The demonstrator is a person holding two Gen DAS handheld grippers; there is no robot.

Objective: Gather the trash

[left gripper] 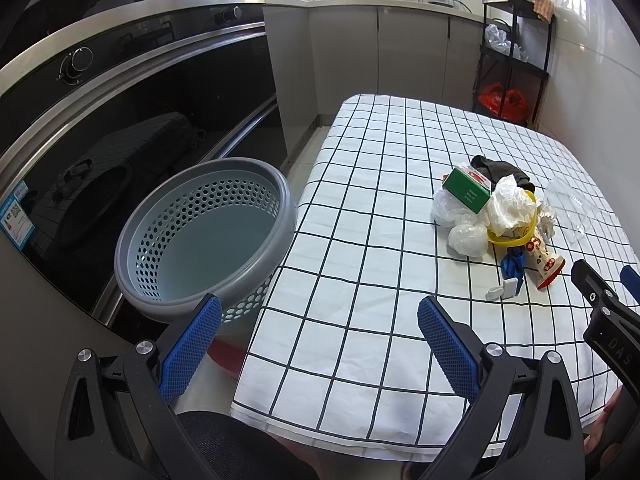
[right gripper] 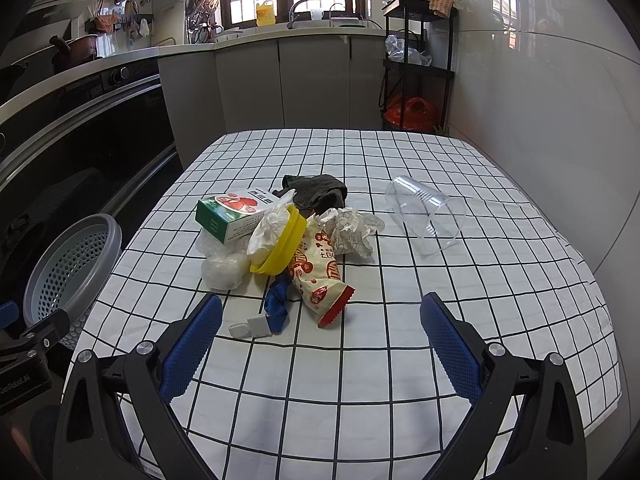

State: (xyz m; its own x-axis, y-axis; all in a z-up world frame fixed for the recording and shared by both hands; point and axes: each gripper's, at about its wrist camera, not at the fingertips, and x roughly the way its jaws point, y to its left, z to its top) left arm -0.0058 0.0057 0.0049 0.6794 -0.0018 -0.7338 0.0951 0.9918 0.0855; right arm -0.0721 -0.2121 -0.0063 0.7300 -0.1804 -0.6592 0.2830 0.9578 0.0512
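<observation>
Left gripper (left gripper: 320, 344): fingers (left gripper: 192, 352) spread wide, holding nothing, above the table's near-left corner. Right gripper (right gripper: 320, 344): fingers (right gripper: 450, 344) likewise wide and empty, above the near table (right gripper: 360, 392) edge.

Just ahead of the right gripper lies the trash heap — snack wrapper (right gripper: 320, 280), blue scrap (right gripper: 276, 304), small white piece (right gripper: 250, 326), yellow lid (right gripper: 284, 240) over white plastic, green-and-white carton (right gripper: 232, 214), crumpled paper (right gripper: 354, 230), dark cloth (right gripper: 316, 194). A clear plastic cup (right gripper: 428, 214) lies on its side, apart to the right.

The grey perforated basket (left gripper: 204, 236) stands off the table's left edge, empty.
</observation>
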